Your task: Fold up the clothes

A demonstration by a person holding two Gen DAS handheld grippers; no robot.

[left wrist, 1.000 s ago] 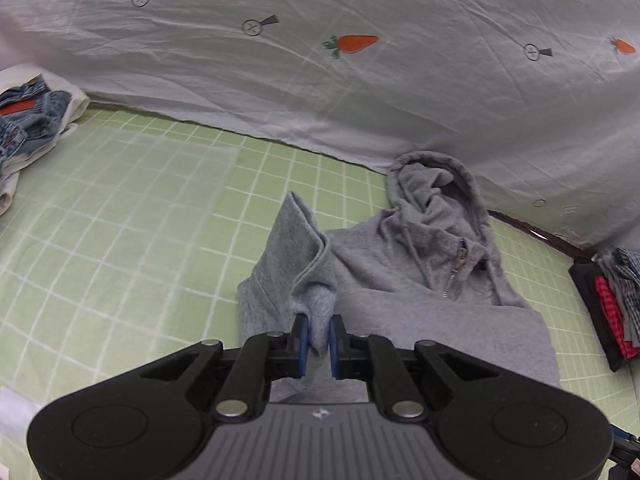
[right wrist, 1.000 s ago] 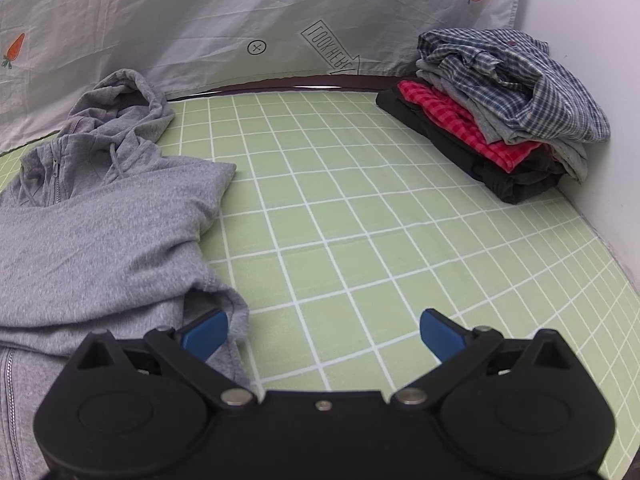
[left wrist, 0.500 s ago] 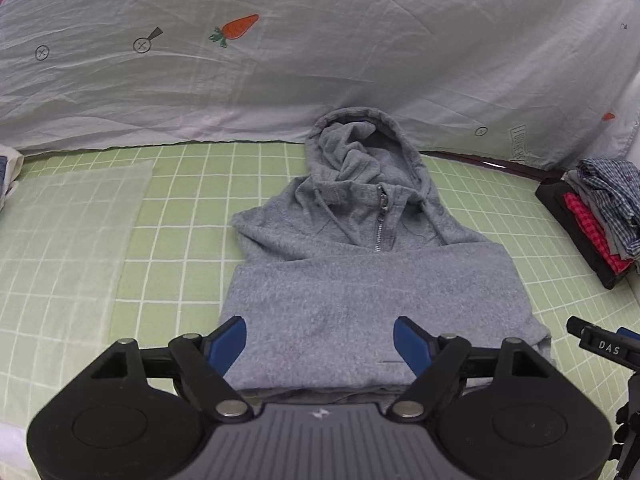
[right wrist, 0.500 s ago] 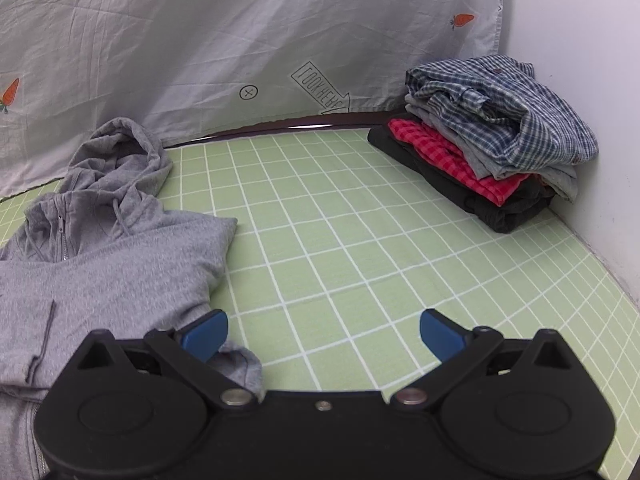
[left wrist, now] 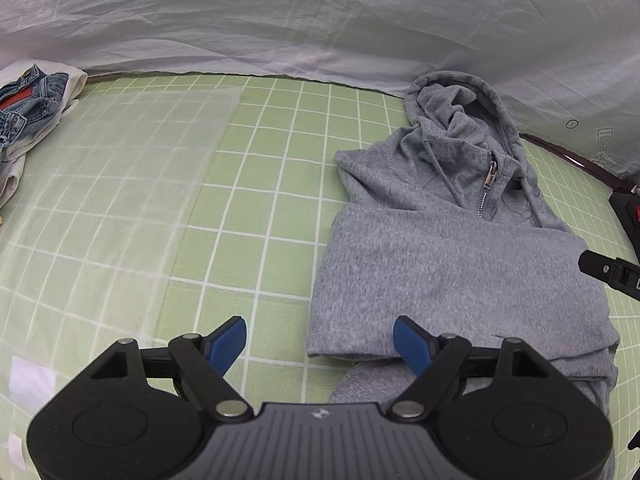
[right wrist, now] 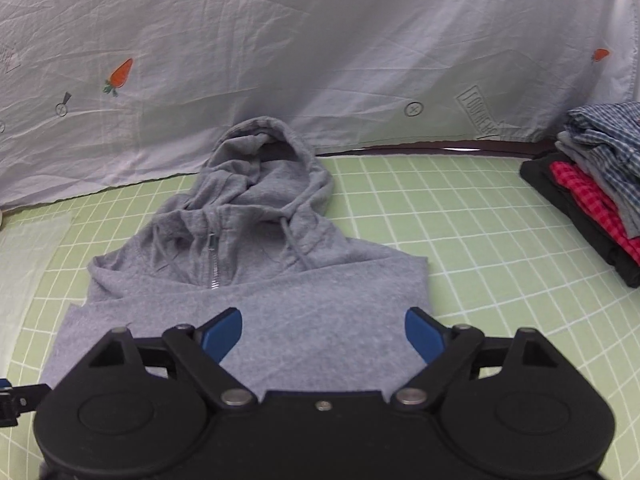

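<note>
A grey zip hoodie [left wrist: 452,264] lies on the green grid mat [left wrist: 272,184], its sleeves folded across the body and its hood [left wrist: 456,104] towards the white backdrop. My left gripper [left wrist: 318,332] hangs open over the hoodie's near left corner, with the folded edge between the blue pads but not pressed. In the right wrist view the same hoodie [right wrist: 260,300] fills the middle. My right gripper [right wrist: 323,320] hovers above its folded body; its jaws are closing and grip nothing. A black part of the right gripper [left wrist: 608,270] shows at the right edge of the left wrist view.
A stack of folded clothes [right wrist: 600,184], plaid on red on black, sits at the right by the wall. Denim and white cloth [left wrist: 28,100] lie at the far left. A translucent sheet [left wrist: 112,184] covers the mat's left side. A carrot-print sheet [left wrist: 320,20] hangs behind.
The left gripper opened and let go of the sleeve, which now lies flat across the hoodie. The right gripper swung left from the bare mat to over the hoodie, its jaws slightly narrower.
</note>
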